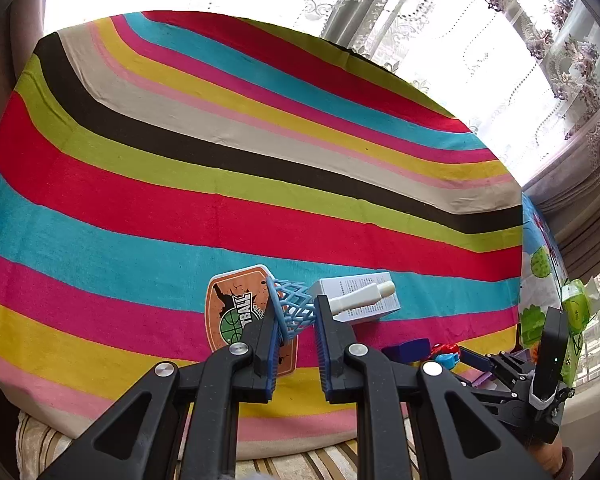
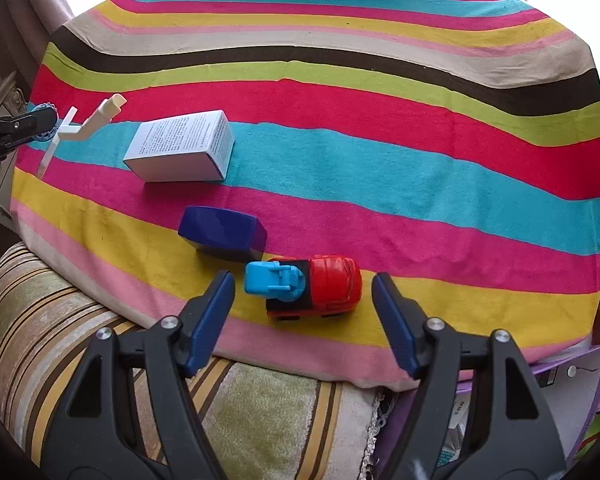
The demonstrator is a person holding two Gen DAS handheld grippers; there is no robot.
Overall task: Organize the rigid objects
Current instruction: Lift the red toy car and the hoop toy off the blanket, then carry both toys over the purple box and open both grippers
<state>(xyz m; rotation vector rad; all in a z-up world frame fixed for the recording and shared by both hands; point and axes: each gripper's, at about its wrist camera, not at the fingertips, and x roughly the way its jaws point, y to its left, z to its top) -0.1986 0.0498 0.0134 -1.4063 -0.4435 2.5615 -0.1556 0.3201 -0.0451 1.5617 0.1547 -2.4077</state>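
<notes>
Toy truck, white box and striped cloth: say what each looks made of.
Toy truck: likely moulded plastic, glossy; its red cab shows bright highlights.
White box: probably thin cardboard, smooth matte, with crisp folded edges and printed text.
Striped cloth: woven fabric, maybe terry; dull, slightly fuzzy surface that drapes over the edge.

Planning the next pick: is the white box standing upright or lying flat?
Lying flat: the white box rests on a broad side on the striped cloth, printed face up.

Striped cloth (image 2: 340, 184): box (image 2: 182, 148), block (image 2: 224, 232), toy truck (image 2: 312, 286)
</notes>
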